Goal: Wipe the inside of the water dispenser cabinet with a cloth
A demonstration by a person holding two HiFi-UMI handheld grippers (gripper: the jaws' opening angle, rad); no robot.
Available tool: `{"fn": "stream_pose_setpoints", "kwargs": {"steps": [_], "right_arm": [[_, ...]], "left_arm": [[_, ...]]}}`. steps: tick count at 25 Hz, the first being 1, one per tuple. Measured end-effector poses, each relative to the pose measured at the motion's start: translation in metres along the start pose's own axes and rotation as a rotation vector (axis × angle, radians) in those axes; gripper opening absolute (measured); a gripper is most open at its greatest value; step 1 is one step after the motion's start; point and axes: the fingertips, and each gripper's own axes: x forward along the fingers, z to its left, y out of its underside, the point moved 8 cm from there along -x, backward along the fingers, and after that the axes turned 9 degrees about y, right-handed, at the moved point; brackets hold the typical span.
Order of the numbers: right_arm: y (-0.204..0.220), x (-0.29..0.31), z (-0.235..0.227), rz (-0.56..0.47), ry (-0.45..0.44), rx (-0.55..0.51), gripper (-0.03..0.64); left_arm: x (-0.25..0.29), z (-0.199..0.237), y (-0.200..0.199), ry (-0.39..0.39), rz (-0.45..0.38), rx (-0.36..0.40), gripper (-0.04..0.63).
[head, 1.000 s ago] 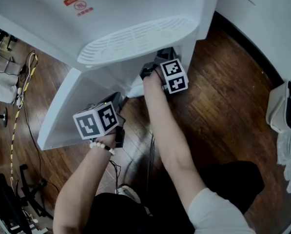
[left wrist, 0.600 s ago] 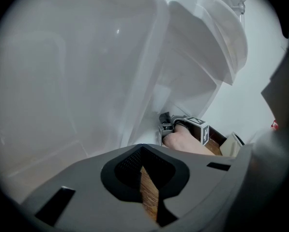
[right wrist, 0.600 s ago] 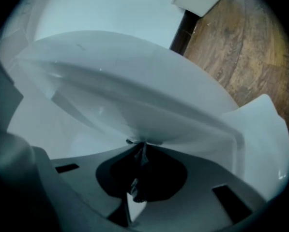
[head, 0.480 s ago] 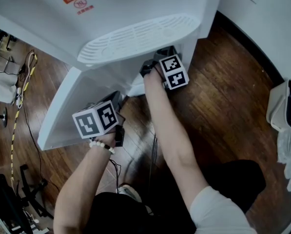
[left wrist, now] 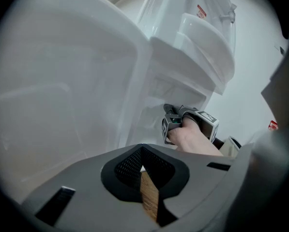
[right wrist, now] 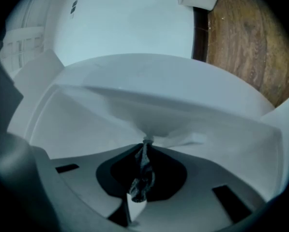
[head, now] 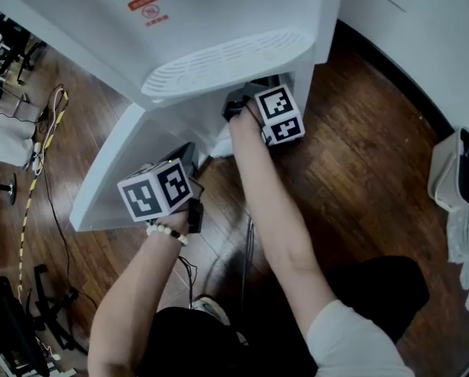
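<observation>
Head view | wood floor [head: 360, 148] | white wall [head: 426, 22] | cabinet door [head: 116, 183] open

Floor [head: 360, 155]: dark wood planks, filling the frame from left edge to right edge.

Standing on it, top centre: white water dispenser [head: 218, 22].

Left side: yellow-and-black striped cable [head: 31, 187] runs down the boards, thin dark cords beside it.

Lower left: black stand legs [head: 49, 320].

Right edge, mid-height: white container [head: 454, 171] with a dark opening.

Bottom centre: light shoe [head: 210, 311] on the boards.
</observation>
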Motion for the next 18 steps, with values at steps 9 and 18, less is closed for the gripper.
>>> {"fn": "stream_pose_setpoints", "kwargs": {"steps": [9, 18], "right_arm": [[-0.003, -0.017, 0.021, 0.084, -0.108, -0.182, 0.031], [0.014, -0.076, -0.007, 0.212, -0.063, -0.558, 0.029]], "left_arm": [[-0.009, -0.007, -0.01, 0.003, -0.051, 0.031, -0.005], [-0.001, 0.0, -0.005, 0.007, 0.02, 0.184, -0.005]]}}
